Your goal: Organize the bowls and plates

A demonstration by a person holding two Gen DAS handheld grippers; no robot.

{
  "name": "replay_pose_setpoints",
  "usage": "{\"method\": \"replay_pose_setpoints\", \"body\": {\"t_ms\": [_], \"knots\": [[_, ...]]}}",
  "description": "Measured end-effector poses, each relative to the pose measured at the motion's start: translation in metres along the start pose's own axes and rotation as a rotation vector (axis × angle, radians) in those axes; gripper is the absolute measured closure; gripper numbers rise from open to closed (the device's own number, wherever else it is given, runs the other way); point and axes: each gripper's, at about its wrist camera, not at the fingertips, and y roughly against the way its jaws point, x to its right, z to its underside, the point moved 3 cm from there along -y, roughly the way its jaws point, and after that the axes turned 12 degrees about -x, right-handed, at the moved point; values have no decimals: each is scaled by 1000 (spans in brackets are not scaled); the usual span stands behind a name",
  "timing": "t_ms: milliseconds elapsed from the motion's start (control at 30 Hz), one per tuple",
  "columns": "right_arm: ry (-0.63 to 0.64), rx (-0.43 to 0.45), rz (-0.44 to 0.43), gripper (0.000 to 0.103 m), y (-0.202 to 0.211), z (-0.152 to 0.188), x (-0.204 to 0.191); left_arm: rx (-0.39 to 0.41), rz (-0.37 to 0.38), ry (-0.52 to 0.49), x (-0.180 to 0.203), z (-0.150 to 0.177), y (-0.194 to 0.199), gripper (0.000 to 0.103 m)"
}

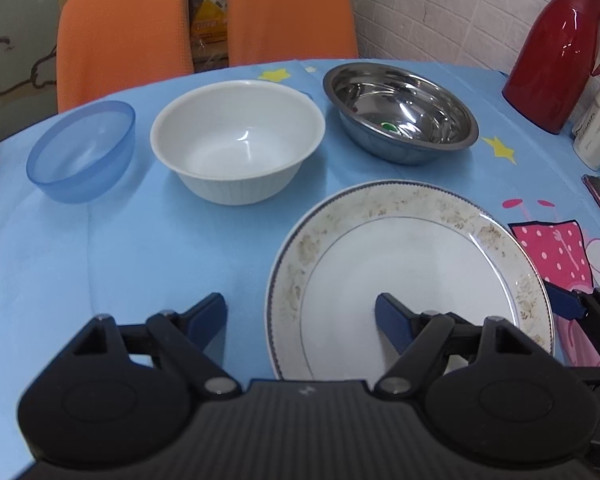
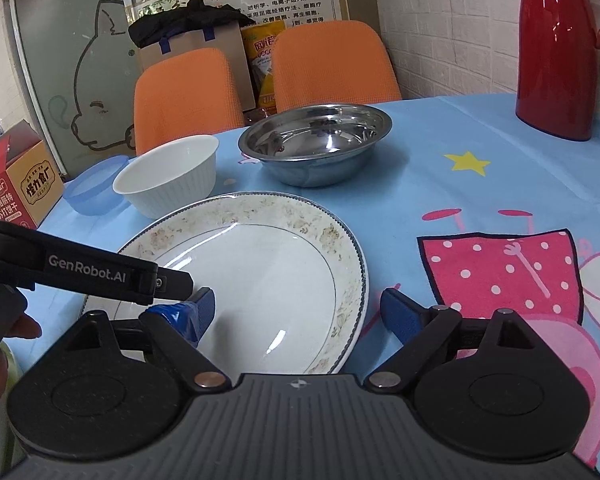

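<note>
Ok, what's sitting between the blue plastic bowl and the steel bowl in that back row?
The white bowl stands between the blue bowl and the steel bowl, apart from both; the left wrist view shows it best.

Glossy steel bowl [image 1: 400, 112], translucent blue plastic bowl [image 1: 82, 152], glazed white plate [image 1: 408, 276], matt cloth tablecloth [image 1: 120, 248]

My right hand-held gripper [image 2: 296, 312] stands open over the near rim of the plate [image 2: 268, 264], one finger inside it, the other outside on the right. My left hand-held gripper [image 2: 100, 276] reaches in from the left. Far behind stand the steel bowl [image 2: 316, 140], white bowl [image 2: 168, 180] and blue bowl [image 2: 96, 192] on the bench [image 2: 440, 184].
</note>
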Motion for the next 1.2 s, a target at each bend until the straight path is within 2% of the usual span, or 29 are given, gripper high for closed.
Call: {"method": "replay_pose_setpoints", "body": {"t_ms": [133,200,300,400,733,900,1200], "knots": [[66,-14,54,25,-3,3,-10,9,-7,4,2,1,0,26],[74,-14,24,24,-3,4,-17,15,8,-17,7,2,2,39],[62,-17,66,24,-6,4,-26,6,6,-35,15,3,4,42],[-3,-18,22,24,0,2,-21,-3,26,-21,14,4,9,50],[13,48,15,24,31,6,-43,72,8,-8,8,23,50,52],[46,78,-18,24,54,12,-68,136,-29,14,-8,53,90,52],[162,92,-139,24,90,45,-145,182,-116,145,-74,134,152,52]]}}
